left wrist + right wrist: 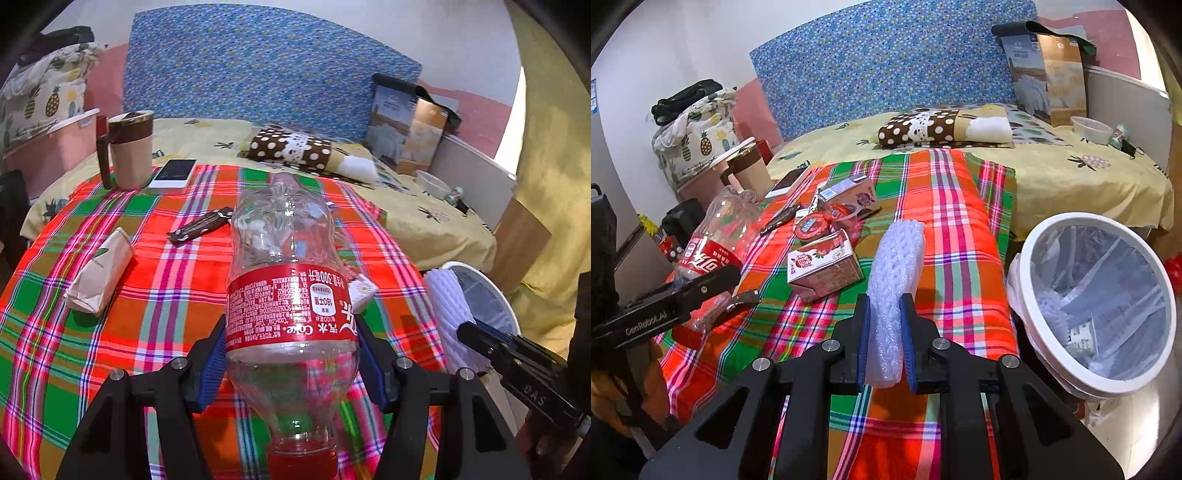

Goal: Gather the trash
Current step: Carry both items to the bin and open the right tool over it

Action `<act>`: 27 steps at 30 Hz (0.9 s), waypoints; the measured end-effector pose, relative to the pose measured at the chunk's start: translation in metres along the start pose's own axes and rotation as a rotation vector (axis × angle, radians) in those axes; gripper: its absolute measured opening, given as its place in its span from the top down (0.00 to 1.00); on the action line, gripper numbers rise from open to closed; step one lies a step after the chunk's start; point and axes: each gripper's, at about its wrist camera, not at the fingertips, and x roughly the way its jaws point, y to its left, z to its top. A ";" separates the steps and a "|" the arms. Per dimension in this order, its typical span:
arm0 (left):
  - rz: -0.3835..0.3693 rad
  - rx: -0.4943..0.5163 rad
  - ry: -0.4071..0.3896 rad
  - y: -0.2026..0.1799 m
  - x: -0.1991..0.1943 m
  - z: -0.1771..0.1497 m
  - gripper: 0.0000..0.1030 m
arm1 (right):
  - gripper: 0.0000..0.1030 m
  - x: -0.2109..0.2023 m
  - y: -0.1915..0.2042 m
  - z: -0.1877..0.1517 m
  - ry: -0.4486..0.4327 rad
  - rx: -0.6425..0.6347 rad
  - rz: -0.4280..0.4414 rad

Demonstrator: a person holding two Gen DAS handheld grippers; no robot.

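Evidently for binning, the empty cola bottle [288,295] is clamped across its label by the wide-set left gripper [291,354], while the foam net [894,288] is pinched between the nearly closed right gripper [884,343] pads, with the bin [1030,258] just to its right.

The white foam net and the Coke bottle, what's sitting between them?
A pink-and-white drink carton lies on the plaid cloth between foam net and Coke bottle, in the right wrist view.

Bottle [291,295] label reads "Coke" (upside down); left claw [713,295] reads "GenRobot.AI".

Clear glossy plastic bottle [291,258], white foam net sleeve [895,280], woven plaid tablecloth [953,229], glossy white bin [1030,280]
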 end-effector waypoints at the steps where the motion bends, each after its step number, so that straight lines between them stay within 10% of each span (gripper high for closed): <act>1: -0.011 0.007 -0.002 -0.002 -0.001 0.000 0.39 | 0.82 -0.001 -0.001 0.000 -0.005 0.001 -0.002; 27: -0.177 0.142 0.056 -0.079 0.016 -0.008 0.39 | 0.82 -0.029 -0.042 -0.005 -0.057 0.069 -0.096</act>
